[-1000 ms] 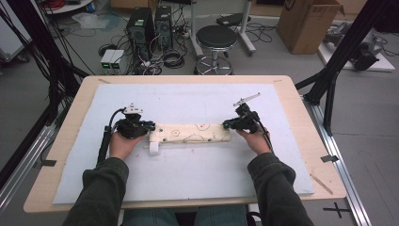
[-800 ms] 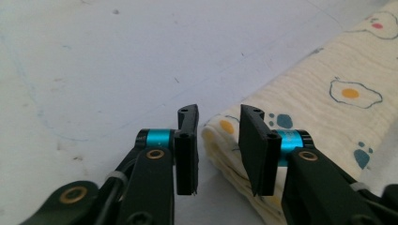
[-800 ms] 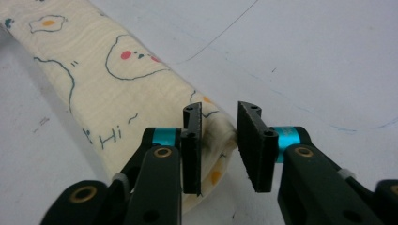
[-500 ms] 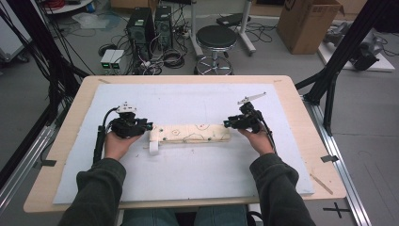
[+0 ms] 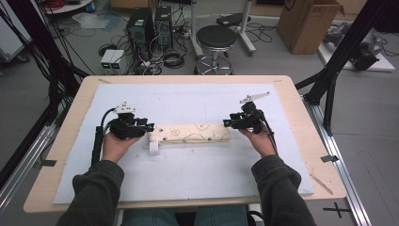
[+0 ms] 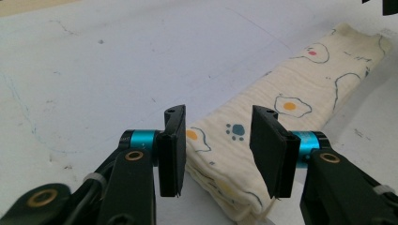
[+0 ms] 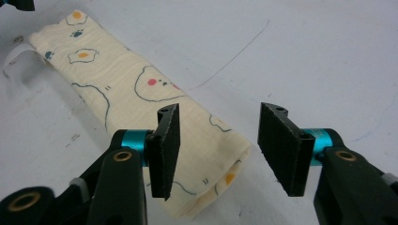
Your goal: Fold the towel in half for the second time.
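A person seated at the table (image 5: 301, 117) holds a claw in each hand, one at either end of a folded cloth (image 5: 190, 134) printed with fried eggs and paw marks. Nearest, in the left gripper view, the left claw (image 6: 218, 150) stands with its jaws parted and has just been opening — the near end of the cloth (image 6: 281, 101) lies between the pads, neither pad pressing on it, and the strip runs away beyond the claw toward the upper right. In the right gripper view the right claw (image 7: 220, 150) is likewise parted and has just been opening; the cloth's (image 7: 141, 103) folded end sits by its left jaw, loose, with bare white mat (image 7: 305, 56) ahead of its right jaw. From above, the left claw (image 5: 146, 127) and the right claw (image 5: 227, 123) face each other across the cloth, which lies flat on the mat (image 5: 188, 179) between them. Beyond the table's far edge — a black stool (image 5: 216, 37), computer towers (image 5: 148, 23) and a cardboard box (image 5: 308, 21) on the floor.
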Demonstrator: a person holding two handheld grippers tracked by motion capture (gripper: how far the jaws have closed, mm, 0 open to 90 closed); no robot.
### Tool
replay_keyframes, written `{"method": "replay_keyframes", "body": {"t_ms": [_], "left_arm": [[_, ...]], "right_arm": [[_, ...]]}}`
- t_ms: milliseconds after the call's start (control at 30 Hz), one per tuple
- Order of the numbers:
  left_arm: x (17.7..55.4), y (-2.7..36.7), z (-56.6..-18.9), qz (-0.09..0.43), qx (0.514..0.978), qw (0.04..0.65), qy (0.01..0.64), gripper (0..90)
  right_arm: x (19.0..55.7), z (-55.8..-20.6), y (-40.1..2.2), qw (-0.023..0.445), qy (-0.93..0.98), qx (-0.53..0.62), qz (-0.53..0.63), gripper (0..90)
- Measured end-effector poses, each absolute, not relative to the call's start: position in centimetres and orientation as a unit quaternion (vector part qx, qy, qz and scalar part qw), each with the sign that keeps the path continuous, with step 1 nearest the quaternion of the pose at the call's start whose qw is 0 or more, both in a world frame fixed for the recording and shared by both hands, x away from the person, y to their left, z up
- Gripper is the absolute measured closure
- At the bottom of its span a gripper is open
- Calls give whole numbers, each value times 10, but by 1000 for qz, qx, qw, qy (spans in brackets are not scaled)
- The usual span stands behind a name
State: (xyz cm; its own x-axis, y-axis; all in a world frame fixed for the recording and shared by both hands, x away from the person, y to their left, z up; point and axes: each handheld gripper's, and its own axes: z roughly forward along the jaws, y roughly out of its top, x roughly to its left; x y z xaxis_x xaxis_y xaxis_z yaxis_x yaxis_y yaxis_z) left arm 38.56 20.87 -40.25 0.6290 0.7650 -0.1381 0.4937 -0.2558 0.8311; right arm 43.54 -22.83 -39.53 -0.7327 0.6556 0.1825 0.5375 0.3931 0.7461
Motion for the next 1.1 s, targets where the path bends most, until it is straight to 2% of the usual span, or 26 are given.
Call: {"method": "replay_keyframes", "body": {"t_ms": [567, 1100], "left_arm": [[369, 211, -393, 147, 782, 467, 387, 470], [356, 212, -390, 149, 786, 465, 378, 380]], "right_arm": [[418, -383, -230, 84, 824, 353, 436, 310], [404, -384, -236, 83, 816, 354, 449, 220]]}}
